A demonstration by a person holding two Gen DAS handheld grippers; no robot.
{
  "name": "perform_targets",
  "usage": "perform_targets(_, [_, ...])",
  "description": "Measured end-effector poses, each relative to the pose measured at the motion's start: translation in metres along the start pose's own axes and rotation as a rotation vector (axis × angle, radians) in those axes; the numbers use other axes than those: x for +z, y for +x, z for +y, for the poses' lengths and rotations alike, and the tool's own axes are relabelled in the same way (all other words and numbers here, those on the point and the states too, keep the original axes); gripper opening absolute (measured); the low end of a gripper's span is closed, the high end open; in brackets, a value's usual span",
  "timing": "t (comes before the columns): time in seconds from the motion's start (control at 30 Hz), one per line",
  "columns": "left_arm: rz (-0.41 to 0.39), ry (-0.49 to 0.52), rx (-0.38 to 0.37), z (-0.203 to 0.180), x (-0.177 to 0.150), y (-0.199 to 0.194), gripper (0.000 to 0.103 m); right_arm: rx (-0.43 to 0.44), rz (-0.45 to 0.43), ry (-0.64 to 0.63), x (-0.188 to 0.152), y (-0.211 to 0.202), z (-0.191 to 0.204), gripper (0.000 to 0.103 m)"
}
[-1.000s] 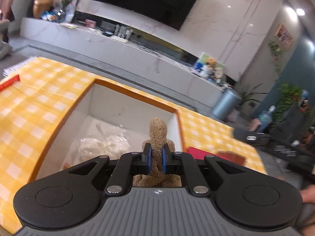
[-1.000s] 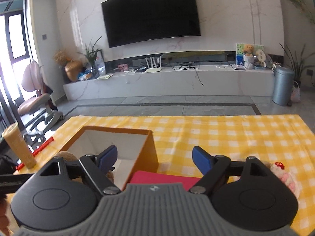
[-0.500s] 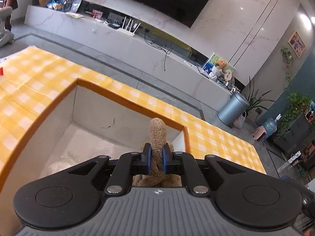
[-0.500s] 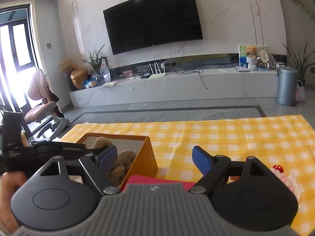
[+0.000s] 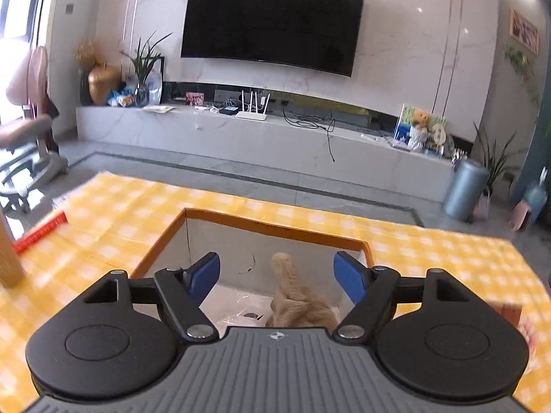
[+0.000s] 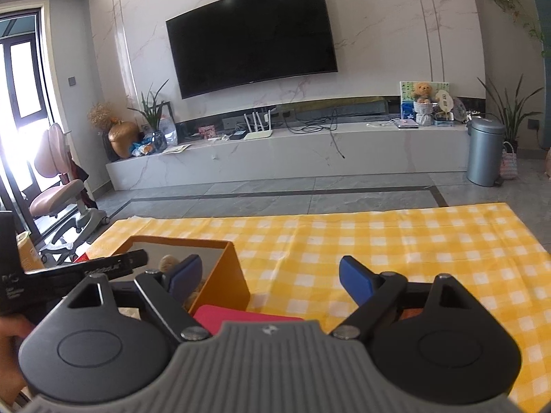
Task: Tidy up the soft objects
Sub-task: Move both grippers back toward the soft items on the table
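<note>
left tongs (image 5: 277, 277): spread wide, holding nothing | brown plush toy (image 5: 296, 301): inside orange box (image 5: 275, 224), lower centre | right tongs (image 6: 267, 280): spread wide over checked tabletop (image 6: 396, 241), holding nothing

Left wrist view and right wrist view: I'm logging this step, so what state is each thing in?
left hand-held gripper: open, holding nothing, above the box.
right hand-held gripper: open, holding nothing.
brown plush toy: released, inside the box.
orange box: open-topped, on the checked tablecloth.
clear plastic bag: lying crumpled on the box floor.
television: screen dark.
</note>
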State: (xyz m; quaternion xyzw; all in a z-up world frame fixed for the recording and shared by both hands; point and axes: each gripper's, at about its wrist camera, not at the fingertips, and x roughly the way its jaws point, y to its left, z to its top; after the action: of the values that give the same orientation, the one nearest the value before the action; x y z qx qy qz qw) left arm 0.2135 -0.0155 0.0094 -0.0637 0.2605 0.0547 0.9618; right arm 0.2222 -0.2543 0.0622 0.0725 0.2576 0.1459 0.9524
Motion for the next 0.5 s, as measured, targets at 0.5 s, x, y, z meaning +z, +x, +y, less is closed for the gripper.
perform_targets(0.5, [-0.169,0.092,0.051,-0.060,0.025,-0.075,0.091,-0.072,-0.016,0.032,0.008,-0.023,-0.022,0.088])
